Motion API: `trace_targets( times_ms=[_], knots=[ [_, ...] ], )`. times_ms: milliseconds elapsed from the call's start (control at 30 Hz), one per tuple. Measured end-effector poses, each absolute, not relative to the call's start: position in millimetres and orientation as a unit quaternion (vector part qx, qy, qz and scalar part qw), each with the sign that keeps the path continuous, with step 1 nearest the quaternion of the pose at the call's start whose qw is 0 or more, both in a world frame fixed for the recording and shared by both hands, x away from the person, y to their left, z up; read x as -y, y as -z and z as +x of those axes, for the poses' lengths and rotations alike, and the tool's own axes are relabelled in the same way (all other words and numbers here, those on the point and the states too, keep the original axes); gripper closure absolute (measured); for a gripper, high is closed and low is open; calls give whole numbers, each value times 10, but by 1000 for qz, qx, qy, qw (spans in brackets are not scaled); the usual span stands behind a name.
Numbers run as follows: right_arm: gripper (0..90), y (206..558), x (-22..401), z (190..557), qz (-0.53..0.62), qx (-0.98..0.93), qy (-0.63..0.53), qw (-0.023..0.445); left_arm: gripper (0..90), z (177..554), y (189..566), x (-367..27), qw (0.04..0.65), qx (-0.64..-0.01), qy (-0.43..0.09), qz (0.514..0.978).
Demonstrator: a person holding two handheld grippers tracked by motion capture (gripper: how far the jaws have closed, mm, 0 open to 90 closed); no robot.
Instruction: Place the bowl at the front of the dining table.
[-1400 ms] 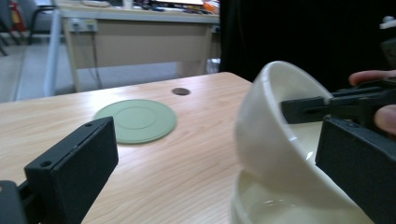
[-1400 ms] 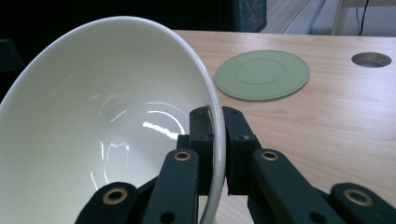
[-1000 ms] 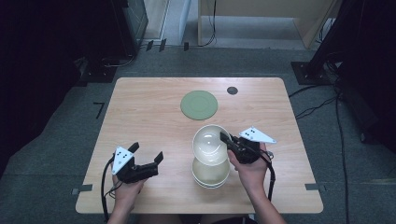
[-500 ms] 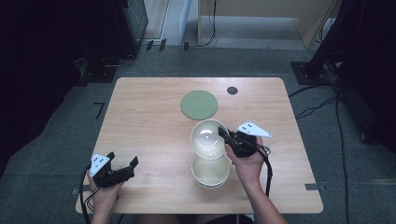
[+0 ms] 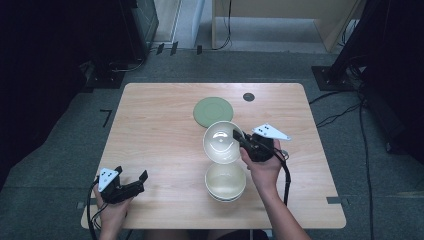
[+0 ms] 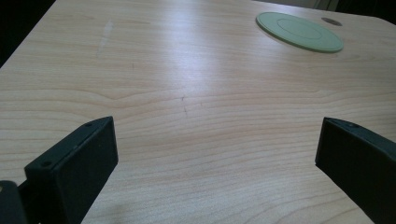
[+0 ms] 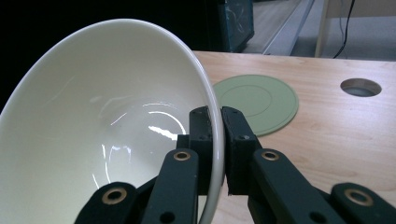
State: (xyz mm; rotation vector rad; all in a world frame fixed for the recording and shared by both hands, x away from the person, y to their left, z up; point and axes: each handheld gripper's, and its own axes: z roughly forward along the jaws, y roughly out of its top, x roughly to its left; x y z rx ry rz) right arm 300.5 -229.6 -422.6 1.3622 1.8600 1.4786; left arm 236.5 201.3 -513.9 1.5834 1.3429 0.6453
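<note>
There are at least three cream bowls: one lifted bowl tilted above the table, and a stack of bowls on the table showing two rims, though a further nested one cannot be ruled out. There is one green round plate and one round hole in the single wooden table. Two grippers are present, the left gripper and the right gripper, each carrying one grey three-cornered plate and one cable.
</note>
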Motion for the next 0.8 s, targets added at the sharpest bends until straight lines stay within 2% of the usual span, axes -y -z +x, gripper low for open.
trace_targets(
  times_ms=[500,800],
  knots=[
    [851,3984,2213,3415,494,-657,-525,223,0,2386,5139,-2006,463,-547,-260,647],
    [851,3977,2145,3695,508,-657,-506,230,0,2393,5140,-2013,466,-547,-258,646]
  ],
)
